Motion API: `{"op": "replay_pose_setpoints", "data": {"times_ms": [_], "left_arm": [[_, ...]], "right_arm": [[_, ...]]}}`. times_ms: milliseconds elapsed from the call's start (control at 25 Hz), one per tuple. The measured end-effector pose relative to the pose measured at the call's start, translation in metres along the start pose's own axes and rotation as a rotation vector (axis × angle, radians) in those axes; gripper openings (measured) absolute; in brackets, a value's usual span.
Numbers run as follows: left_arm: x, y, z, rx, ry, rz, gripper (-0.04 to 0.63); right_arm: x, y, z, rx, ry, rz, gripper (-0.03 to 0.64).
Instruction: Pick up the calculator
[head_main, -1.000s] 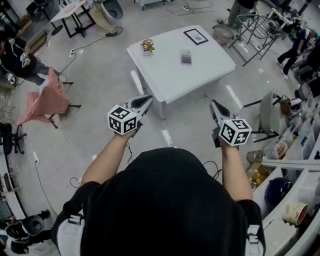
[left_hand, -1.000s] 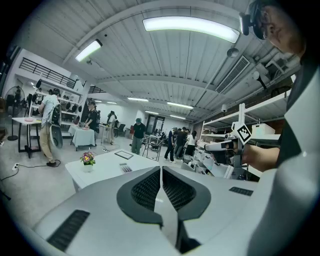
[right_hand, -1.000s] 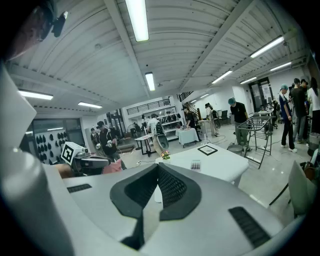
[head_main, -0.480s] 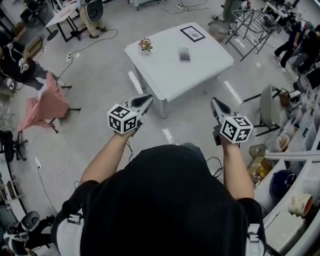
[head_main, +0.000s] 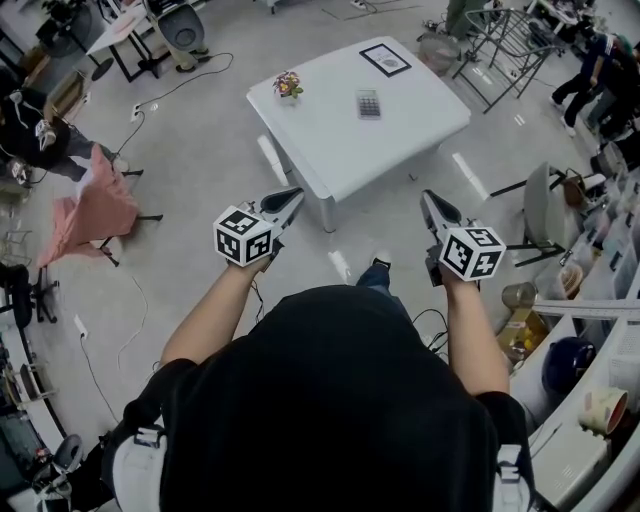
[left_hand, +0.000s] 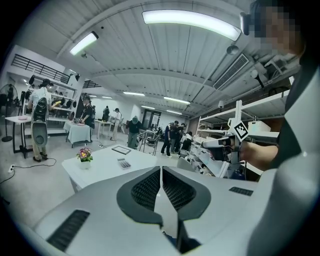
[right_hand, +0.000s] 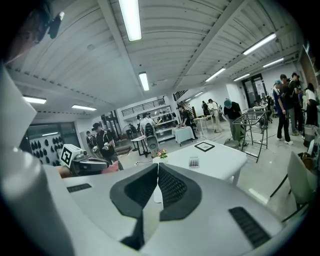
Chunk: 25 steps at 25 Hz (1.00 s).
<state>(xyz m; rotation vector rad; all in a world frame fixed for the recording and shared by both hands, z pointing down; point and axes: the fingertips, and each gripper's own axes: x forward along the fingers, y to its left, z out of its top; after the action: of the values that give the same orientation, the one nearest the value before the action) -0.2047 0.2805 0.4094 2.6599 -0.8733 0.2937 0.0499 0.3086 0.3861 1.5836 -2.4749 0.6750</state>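
Observation:
A small grey calculator (head_main: 369, 103) lies flat on a white square table (head_main: 400, 135) some way ahead of me; it also shows in the left gripper view as the calculator (left_hand: 124, 163) and in the right gripper view as the calculator (right_hand: 193, 162). My left gripper (head_main: 293, 197) is held out over the floor, short of the table's near corner, jaws shut with nothing in them. My right gripper (head_main: 429, 201) is level with it to the right, also shut and empty. Both are far from the calculator.
On the table stand a small flower pot (head_main: 288, 86) at the far left corner and a framed picture (head_main: 385, 59) at the far side. A chair with pink cloth (head_main: 95, 205) is at left, a metal rack (head_main: 505, 40) at far right, shelving (head_main: 590, 330) along the right. People stand around the room.
The table has shifted slightly up and left in the head view, and a foot now shows on the floor below the table. Both grippers keep their place and stay shut.

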Motion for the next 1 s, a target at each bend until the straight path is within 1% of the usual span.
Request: {"op": "replay_pose_setpoints", "data": {"times_ms": [200,400,600,840,1000], "left_arm": [[0.020,0.005,0.003,-0.013,0.008,0.008,0.031],[0.050,0.023,0.009,-0.029,0.026,0.030,0.032],[0.099,0.036,0.023,-0.049,0.028,0.041,0.031],[0.163,0.044,0.041,-0.065,0.036,0.048,0.032],[0.198,0.058,0.053,-0.082,0.048,0.071,0.031]], "right_arm": [[0.014,-0.023,0.004,0.009,0.017,0.005,0.008],[0.040,-0.050,0.015,0.017,0.037,0.028,0.012],[0.066,-0.093,0.031,0.035,0.065,0.049,0.015],[0.102,-0.147,0.052,0.033,0.096,0.082,0.017],[0.128,-0.179,0.067,0.037,0.126,0.107,0.019]]}}
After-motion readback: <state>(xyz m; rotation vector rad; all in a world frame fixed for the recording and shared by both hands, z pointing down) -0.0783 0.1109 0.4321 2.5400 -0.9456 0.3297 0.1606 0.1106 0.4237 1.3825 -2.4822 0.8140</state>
